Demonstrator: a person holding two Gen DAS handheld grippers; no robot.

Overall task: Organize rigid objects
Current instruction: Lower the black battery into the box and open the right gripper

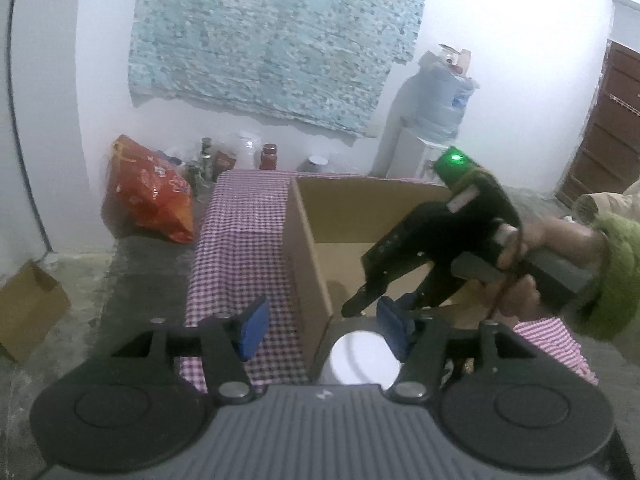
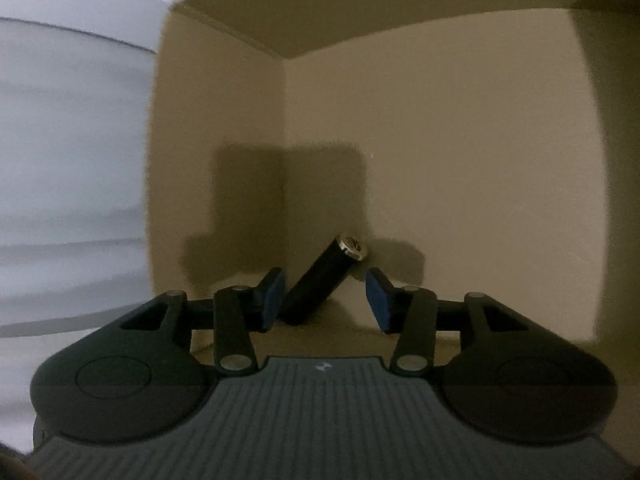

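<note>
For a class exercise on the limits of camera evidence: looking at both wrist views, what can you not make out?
- Left wrist view: the white round object is cut off by the left gripper; its identity is unclear.
- Same view: the cardboard box floor is hidden by the right gripper.
- Right wrist view: the black cylinder has its lower end behind a finger pad.

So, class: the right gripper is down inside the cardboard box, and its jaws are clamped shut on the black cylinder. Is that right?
Not quite. The right gripper is inside the cardboard box, but its jaws stand open: the right wrist view shows a gap between the black cylinder and one blue pad, so it is not clamped.
</note>
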